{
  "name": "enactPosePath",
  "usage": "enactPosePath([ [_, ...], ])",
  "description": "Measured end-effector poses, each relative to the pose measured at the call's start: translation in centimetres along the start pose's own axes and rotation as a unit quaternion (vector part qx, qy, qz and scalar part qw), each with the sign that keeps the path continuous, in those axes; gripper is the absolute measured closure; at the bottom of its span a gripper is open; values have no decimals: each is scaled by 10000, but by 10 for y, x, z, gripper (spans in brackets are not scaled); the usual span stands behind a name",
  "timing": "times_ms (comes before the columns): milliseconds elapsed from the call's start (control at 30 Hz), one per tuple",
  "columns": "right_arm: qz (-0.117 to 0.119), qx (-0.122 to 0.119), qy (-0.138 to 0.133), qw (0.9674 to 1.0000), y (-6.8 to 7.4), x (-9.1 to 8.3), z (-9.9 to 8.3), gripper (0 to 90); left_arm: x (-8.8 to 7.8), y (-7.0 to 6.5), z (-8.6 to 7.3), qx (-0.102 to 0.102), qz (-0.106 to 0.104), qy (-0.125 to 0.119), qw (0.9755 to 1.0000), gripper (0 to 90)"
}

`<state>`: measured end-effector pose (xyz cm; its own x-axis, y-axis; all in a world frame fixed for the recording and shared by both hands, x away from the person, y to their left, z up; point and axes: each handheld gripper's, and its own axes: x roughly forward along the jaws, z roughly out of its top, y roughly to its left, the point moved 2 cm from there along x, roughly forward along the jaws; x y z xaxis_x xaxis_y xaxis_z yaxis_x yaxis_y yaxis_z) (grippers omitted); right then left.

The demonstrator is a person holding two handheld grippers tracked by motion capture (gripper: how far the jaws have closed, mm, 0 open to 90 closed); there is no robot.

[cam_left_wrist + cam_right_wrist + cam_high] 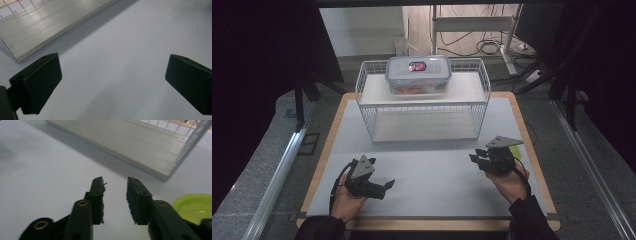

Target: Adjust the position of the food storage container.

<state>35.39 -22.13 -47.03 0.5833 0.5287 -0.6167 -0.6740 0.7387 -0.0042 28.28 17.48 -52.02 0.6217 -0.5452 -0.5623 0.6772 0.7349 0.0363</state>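
Green-rimmed lid (193, 206), a lime-coloured disc, lies flat on the white table mat (432, 172) just beside the right gripper (478, 159), at the mat's right side. In the right gripper view those 2 jaws stand narrow, a slim gap between the pads, nothing between them and the lid off to one side, untouched. The left gripper (388, 185) rests low over the mat on the opposite side, well apart, its 2 jaws spread wide and empty. Beyond both hands stands a white wire rack (422, 102) with 2 shelves. On its upper shelf sits a clear plastic container (418, 75) with a clip-on lid, a red label on top.
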Motion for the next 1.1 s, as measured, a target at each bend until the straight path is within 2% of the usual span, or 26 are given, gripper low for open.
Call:
enactPosePath([
  [33, -111, 47, -59, 9999, -7, -3, 0, 748, 0, 0, 0, 12, 3, 14, 10000, 8],
  [67, -111, 47, -59, 9999, -7, -3, 0, 748, 0, 0, 0, 12, 3, 14, 10000, 9],
  [100, -217, 78, -116, 9997, -13, -6, 0, 823, 1, 0, 0, 10, 10, 32, 10000, 9],
  [167, -284, 96, -138, 9995, -16, -7, 0, 853, 1, 0, 0, 11, 13, 38, 10000, 10],
  [200, -409, 137, -202, 9989, -22, -10, -1, 894, 1, 0, 0, 11, 15, 44, 10000, 10],
  [267, -500, 152, -217, 9984, -26, -12, -1, 895, 1, 0, 0, 10, 17, 49, 10000, 11],
  [300, -685, 208, -228, 9972, -34, -15, -3, 896, 1, 0, -1, 9, 20, 57, 10000, 12],
  [333, -759, 244, -246, 9965, -38, -17, -4, 896, 1, 0, -1, 9, 20, 57, 10000, 12],
  [500, -977, 474, -261, 9937, -56, -22, -10, 897, 2, 0, -1, 19, 23, 61, 10000, 13],
  [567, -1154, 622, -294, 9909, -69, -28, -15, 896, 2, 0, -1, 18, 22, 70, 10000, 14],
  [633, -1205, 684, -298, 9899, -72, -30, -17, 896, 2, 0, -1, 19, 23, 71, 10000, 14],
  [667, -1339, 788, -315, 9874, -80, -34, -21, 896, 2, 0, -1, 18, 23, 72, 10000, 14],
  [733, -1379, 799, -330, 9867, -83, -36, -22, 896, 3, 0, -1, 4, 21, 76, 10000, 14],
  [833, -1600, 953, -303, 9820, -96, -41, -29, 896, 3, 0, -1, 31, 30, 129, 9999, 14],
  [933, -1678, 1006, -282, 9803, -101, -43, -32, 896, 4, 0, -1, 38, 37, 136, 9999, 15],
  [1000, -1802, 1089, -223, 9773, -110, -44, -38, 896, 4, 0, -2, 20, 40, 153, 9999, 15],
  [1100, -1865, 1159, -140, 9755, -115, -42, -42, 896, 5, 0, -2, 16, 41, 162, 9999, 15],
])
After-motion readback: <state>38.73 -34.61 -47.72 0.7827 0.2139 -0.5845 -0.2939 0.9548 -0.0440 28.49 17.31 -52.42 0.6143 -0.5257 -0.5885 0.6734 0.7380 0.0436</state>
